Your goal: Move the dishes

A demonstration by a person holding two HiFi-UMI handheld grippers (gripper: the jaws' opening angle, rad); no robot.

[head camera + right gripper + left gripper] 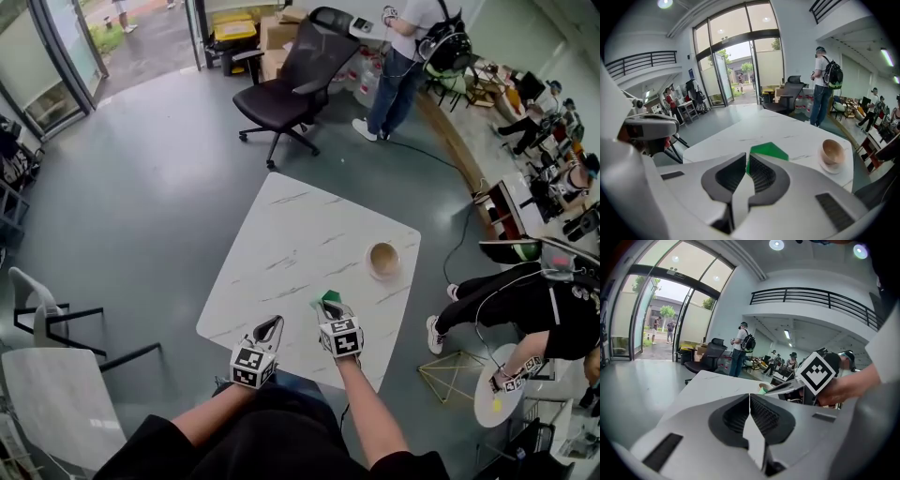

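Note:
A tan bowl (383, 256) (832, 151) stands on a white saucer (828, 166) near the right edge of the white marble table (291, 234). A flat green piece (329, 297) (769, 151) lies at the table's near side. My right gripper (330, 307) (747, 160) is shut on its near edge; green shows in the slit between the jaws. To its left, my left gripper (274, 322) (750, 397) hovers at the table's near edge, shut with nothing in it. The left gripper view catches the right gripper's marker cube (816, 372).
A black office chair (291, 80) and a standing person (403, 52) are beyond the table's far corner. A seated person (525, 305), a wire stool (452, 377) and a small round table (497, 398) are close on the right. A white chair (37, 305) stands at left.

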